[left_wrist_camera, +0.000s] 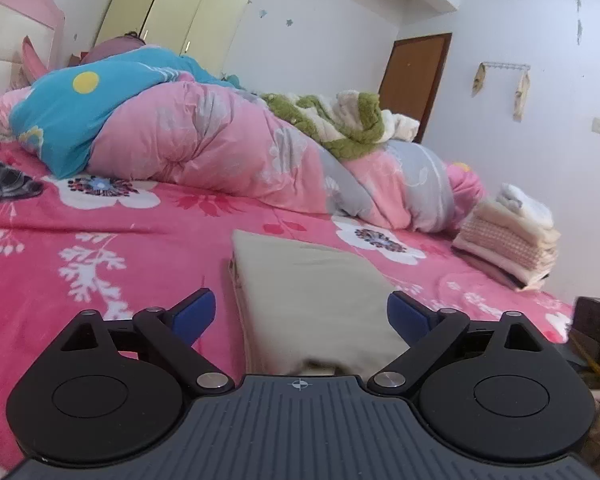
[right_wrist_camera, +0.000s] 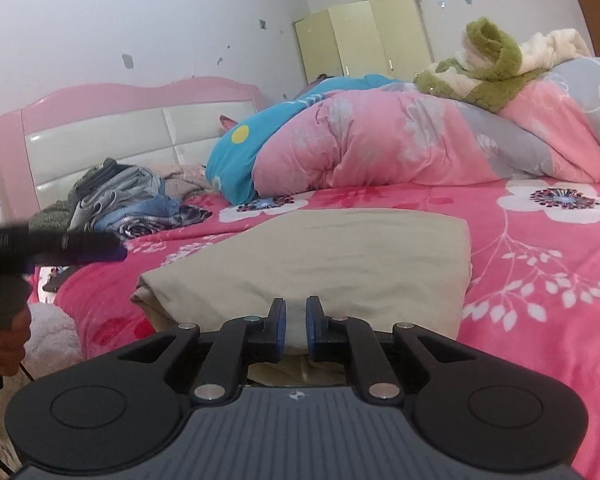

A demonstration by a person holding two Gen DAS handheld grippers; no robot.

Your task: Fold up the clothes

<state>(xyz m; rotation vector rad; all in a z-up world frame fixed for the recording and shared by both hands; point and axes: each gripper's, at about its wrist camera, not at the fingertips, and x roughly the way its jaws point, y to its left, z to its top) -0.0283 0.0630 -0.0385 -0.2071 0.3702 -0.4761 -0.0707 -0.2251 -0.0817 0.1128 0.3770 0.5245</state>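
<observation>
A folded beige garment (left_wrist_camera: 312, 292) lies flat on the pink floral bedsheet (left_wrist_camera: 100, 240). My left gripper (left_wrist_camera: 302, 314) is open, its blue fingertips spread either side of the garment's near end and just above it. In the right wrist view the same beige garment (right_wrist_camera: 320, 256) stretches away from me. My right gripper (right_wrist_camera: 296, 328) is shut on its near edge, with a strip of cloth pinched between the blue pads. The left tool's black body (right_wrist_camera: 60, 244) shows blurred at the left, held by a hand (right_wrist_camera: 4, 340).
A stack of folded clothes (left_wrist_camera: 512, 236) sits at the bed's right edge. A heap of unfolded clothes (right_wrist_camera: 128, 200) lies by the pink headboard (right_wrist_camera: 100, 128). A bulky pink and blue duvet (left_wrist_camera: 204, 132) with a green plush blanket (left_wrist_camera: 340, 120) fills the far side.
</observation>
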